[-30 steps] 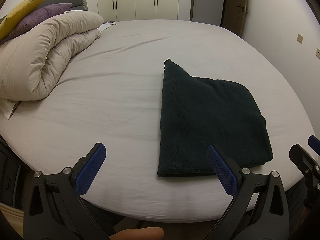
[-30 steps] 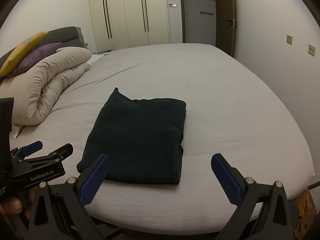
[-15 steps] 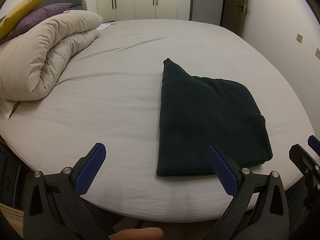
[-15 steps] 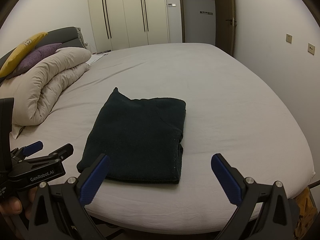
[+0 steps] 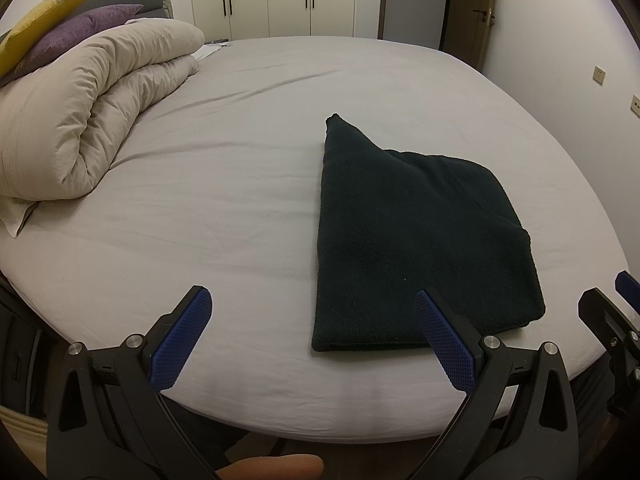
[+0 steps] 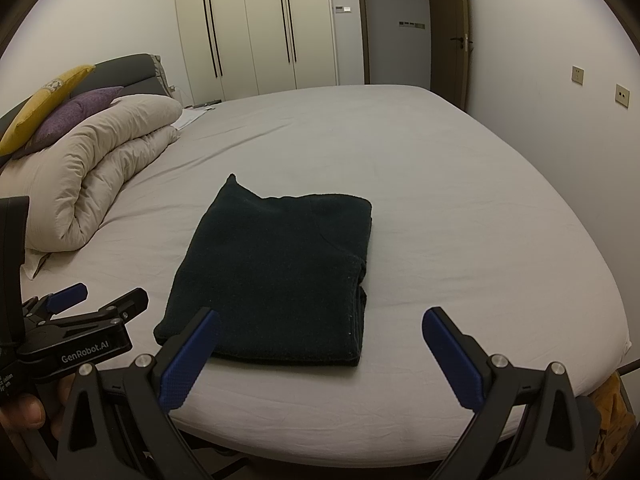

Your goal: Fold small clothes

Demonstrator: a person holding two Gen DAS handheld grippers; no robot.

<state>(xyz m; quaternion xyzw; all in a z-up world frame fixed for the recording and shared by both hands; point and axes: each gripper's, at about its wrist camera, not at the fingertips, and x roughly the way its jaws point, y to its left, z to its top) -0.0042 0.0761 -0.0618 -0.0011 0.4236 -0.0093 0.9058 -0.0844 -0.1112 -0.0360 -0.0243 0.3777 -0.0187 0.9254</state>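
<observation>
Claws (image 5: pixel 312 312) (image 6: pixel 320 330) spread wide, hovering over folded garment's (image 6: pixel 276 276) near edge.

Dim, warm indoor light is spreading evenly over both views — shadows are staying soft, focus is holding sharp, edges are bowing and darkening.

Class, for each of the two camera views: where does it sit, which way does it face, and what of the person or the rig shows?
Left wrist: on the left hand-held gripper, open at the bed's near edge, facing the dark folded garment; a fingertip shows below.
Right wrist: on the right hand-held gripper, open, facing likewise; the left one and its hand show at left.
Shared: garment, duvet, wardrobe.
</observation>
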